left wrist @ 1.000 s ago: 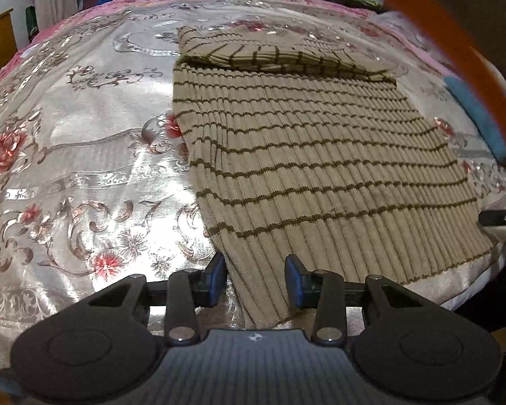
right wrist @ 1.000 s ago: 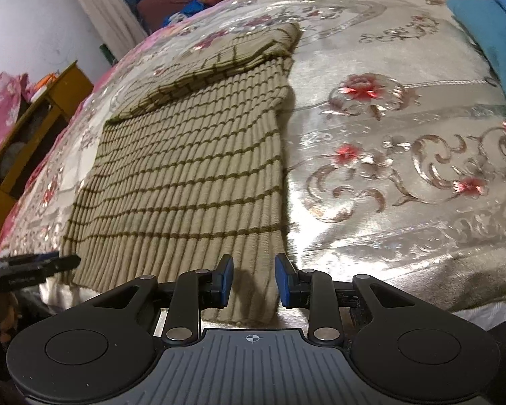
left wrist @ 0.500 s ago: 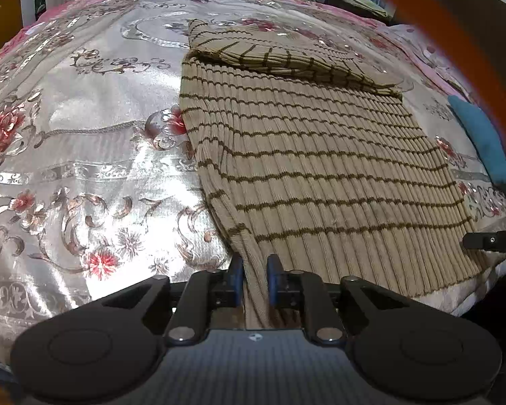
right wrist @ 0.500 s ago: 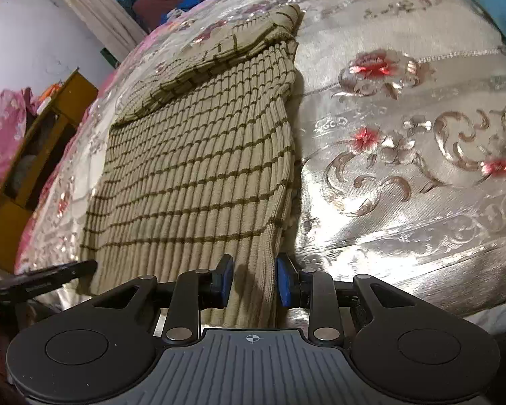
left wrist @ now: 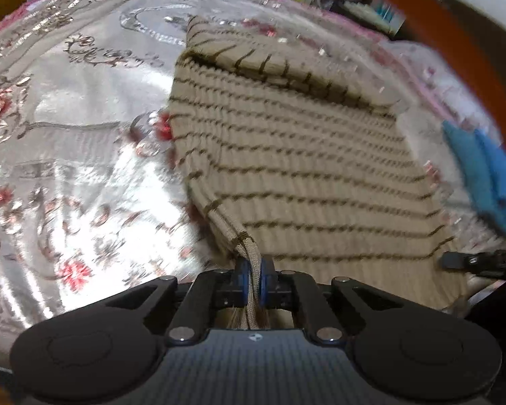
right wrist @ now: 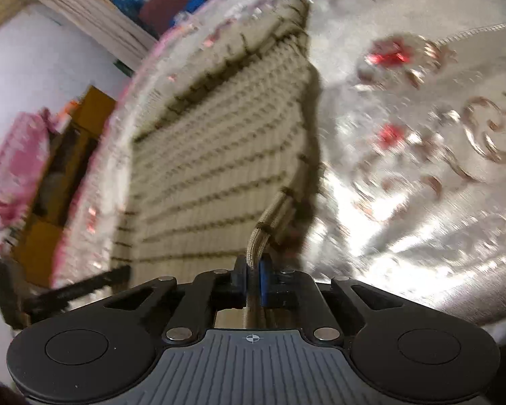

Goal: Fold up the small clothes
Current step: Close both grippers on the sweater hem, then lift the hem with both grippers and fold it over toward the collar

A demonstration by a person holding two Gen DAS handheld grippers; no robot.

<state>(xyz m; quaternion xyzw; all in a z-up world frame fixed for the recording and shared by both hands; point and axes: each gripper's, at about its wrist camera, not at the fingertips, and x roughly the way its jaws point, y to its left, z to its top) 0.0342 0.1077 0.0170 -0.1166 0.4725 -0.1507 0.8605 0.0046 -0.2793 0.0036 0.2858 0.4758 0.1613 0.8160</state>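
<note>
The left gripper [left wrist: 252, 275] is clamped tight on the near left corner of the ribbed beige sweater [left wrist: 303, 168], the knit bunched into a cord between its blue pads. The right gripper [right wrist: 253, 278] pinches the near right corner the same way — fabric pulled up taut between its jaws. Ahead of both claws the sweater lies spread on the silver floral bedspread [left wrist: 67, 141], its far part folded over. Beyond the left claw, to its right, lies a blue cloth [left wrist: 485, 179] — and farther off, piled clothes, blurred.
</note>
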